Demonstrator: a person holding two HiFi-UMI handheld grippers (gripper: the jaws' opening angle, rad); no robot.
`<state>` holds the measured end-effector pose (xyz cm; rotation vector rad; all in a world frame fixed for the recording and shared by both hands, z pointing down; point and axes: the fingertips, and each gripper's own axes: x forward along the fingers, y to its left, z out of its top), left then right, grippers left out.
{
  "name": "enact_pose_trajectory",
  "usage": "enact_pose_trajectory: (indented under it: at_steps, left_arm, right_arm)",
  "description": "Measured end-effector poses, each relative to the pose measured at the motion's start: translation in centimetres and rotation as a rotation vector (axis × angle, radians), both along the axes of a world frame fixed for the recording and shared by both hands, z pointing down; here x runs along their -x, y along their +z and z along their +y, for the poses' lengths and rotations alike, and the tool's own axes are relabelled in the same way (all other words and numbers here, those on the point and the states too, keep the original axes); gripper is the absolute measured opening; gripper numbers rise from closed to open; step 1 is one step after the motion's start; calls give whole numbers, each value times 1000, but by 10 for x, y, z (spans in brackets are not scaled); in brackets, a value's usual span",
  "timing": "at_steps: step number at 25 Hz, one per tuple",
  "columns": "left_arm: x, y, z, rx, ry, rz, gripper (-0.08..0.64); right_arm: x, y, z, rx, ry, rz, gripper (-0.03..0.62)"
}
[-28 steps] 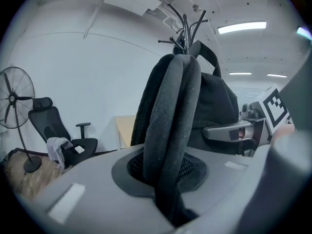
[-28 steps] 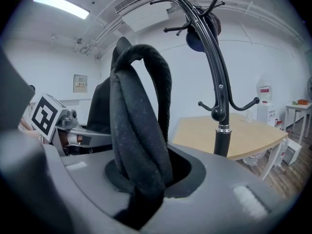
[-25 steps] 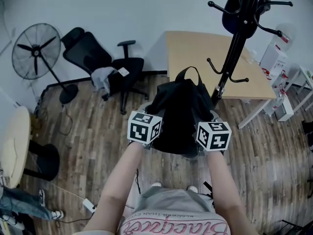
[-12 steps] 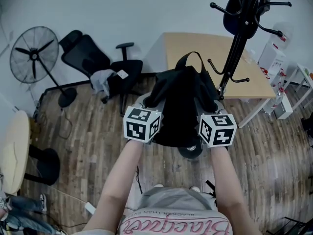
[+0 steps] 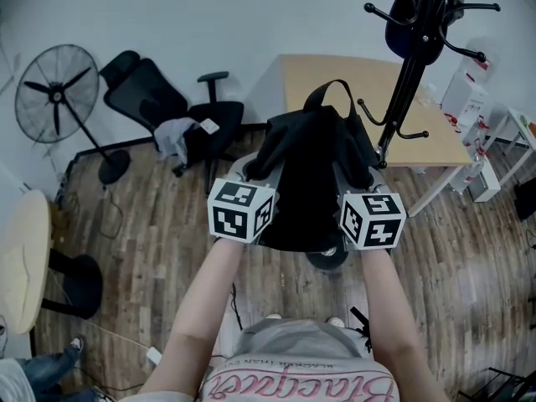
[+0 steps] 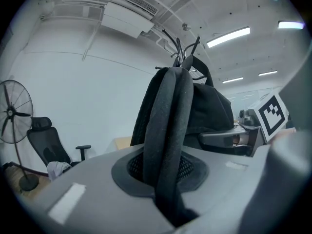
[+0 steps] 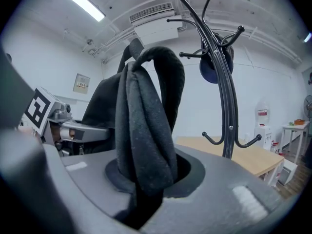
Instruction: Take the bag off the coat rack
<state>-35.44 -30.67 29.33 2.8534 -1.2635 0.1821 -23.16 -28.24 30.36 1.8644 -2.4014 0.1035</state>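
The bag point(image 5: 311, 174), a black backpack, is being held up between the two tools at the ends of the person's outstretched arms, clear of the wooden floor point(image 5: 142, 233). The left tool point(image 6: 165, 182) is being clenched on a shoulder strap point(image 6: 165, 116). In the left gripper view the padded strap is being pinched between the jaws and is rising from them in a tall loop towards the body of the bag. The right tool point(image 7: 145, 182) is likewise being clamped on the second strap point(image 7: 146, 116), which is being bunched and folded where the jaws are squeezing it.

The body of the bag is being carried between and just beyond the two tools, so each tool is gripping it from its own side.

In the head view the bag is being held just to the left of the pole of the coat rack point(image 5: 409, 74), with its top loop near one of the lower hooks. Whether fabric and rack are touching cannot be told. None of the hooks is being used to bear the bag's weight, which is being taken by the two tools alone.

The coat rack is standing beside a light wooden table point(image 5: 335, 82), and a dark item point(image 5: 416, 19) is hanging from its upper hooks. An office chair point(image 5: 167, 107) and a standing fan point(image 5: 57, 95) are being shown against the wall, well apart from the bag.
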Motion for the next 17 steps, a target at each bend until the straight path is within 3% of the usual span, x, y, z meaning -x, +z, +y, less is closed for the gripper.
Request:
enact_pose_trajectory:
  at_steps: [17]
  left_arm:
    - [17,-10,11,-34,26,20,75]
  right_arm:
    - [18,-8,15,-32,39,14,81]
